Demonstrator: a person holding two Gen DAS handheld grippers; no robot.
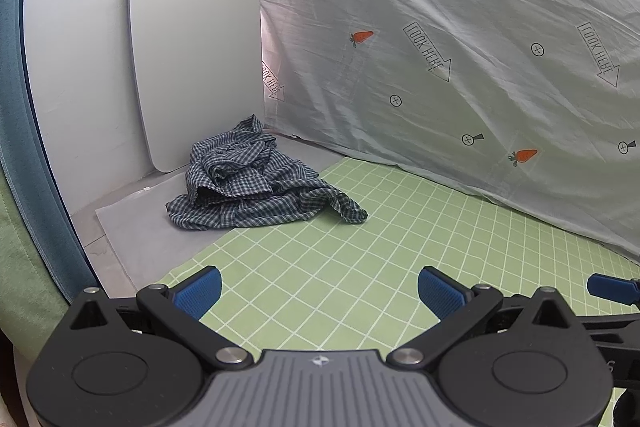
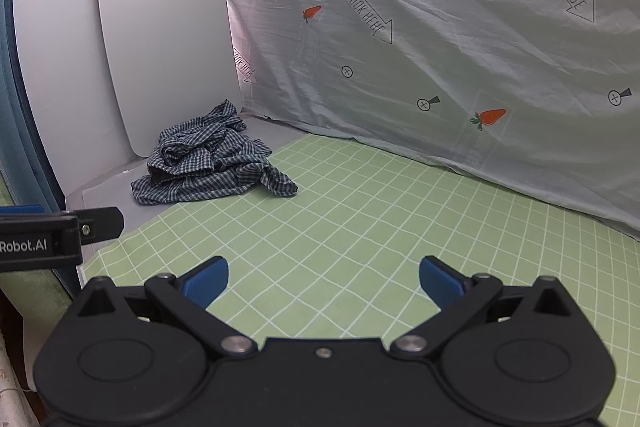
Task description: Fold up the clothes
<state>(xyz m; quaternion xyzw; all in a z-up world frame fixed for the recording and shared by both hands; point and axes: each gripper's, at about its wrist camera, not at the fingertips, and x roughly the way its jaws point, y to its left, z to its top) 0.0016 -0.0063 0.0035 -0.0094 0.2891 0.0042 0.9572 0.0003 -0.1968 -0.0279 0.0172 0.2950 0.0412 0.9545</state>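
A crumpled blue-and-white checked shirt (image 1: 256, 179) lies in a heap at the far left corner, partly on a grey sheet and partly on the green grid mat (image 1: 400, 247). It also shows in the right wrist view (image 2: 208, 159). My left gripper (image 1: 319, 291) is open and empty, low over the near mat, well short of the shirt. My right gripper (image 2: 323, 281) is open and empty, also over the near mat (image 2: 380, 227). A blue fingertip of the right gripper shows at the left wrist view's right edge (image 1: 608, 287). The left gripper's body shows at the right wrist view's left edge (image 2: 60, 227).
A white rounded board (image 1: 196, 51) leans against the wall behind the shirt. A pale sheet printed with carrots and arrows (image 1: 460, 47) hangs along the back and right. A grey sheet (image 1: 136, 231) lies under the mat's left edge. A teal and green cushion edge (image 1: 24, 187) borders the left.
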